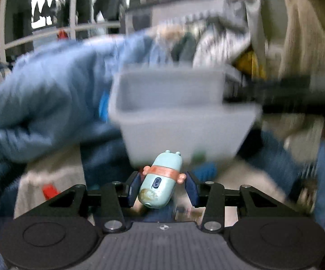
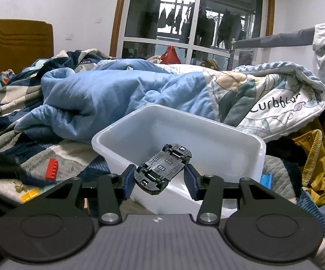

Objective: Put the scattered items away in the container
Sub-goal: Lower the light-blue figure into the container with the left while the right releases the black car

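My left gripper (image 1: 161, 186) is shut on a pale teal capsule-shaped toy (image 1: 160, 180) with an orange band, held just short of the white plastic bin (image 1: 185, 130), which is blurred by motion. My right gripper (image 2: 160, 176) is shut on a black toy car (image 2: 162, 168), held upside down with wheels showing, at the near rim of the same white bin (image 2: 122, 148). The bin's visible inside looks bare in the right wrist view.
The bin sits on a bed with a blue quilt (image 2: 99, 99) and patterned blankets. A red brick (image 2: 51, 168), a yellow piece (image 2: 29, 194) and a blue piece (image 2: 266, 178) lie on the bedding. A yellow garment (image 2: 315, 157) lies at the right.
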`<action>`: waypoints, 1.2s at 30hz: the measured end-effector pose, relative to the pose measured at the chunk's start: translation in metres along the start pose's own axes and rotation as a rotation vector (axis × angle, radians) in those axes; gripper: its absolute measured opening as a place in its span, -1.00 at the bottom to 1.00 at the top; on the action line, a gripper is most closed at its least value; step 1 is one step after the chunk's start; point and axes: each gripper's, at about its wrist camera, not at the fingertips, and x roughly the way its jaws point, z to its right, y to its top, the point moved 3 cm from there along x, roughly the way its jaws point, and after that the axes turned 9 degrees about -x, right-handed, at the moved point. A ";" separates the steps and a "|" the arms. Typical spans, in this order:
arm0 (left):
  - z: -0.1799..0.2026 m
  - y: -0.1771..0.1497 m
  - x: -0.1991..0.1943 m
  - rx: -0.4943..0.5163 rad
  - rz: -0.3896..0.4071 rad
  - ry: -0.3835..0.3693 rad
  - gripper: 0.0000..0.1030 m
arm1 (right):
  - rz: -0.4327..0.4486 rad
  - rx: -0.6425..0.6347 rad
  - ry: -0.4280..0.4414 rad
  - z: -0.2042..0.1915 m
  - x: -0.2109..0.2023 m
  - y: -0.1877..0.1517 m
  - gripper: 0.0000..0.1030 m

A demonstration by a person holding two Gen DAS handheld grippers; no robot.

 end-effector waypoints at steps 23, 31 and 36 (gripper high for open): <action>0.025 0.085 0.102 -0.063 0.002 0.021 -0.09 | -0.084 0.080 -0.064 0.056 0.073 0.001 -0.02; 0.023 0.079 0.106 -0.080 -0.012 0.020 0.04 | -0.102 0.065 -0.081 0.056 0.081 -0.007 0.22; 0.025 0.078 0.087 -0.073 0.018 0.017 0.12 | -0.088 0.051 -0.102 0.055 0.074 -0.003 0.43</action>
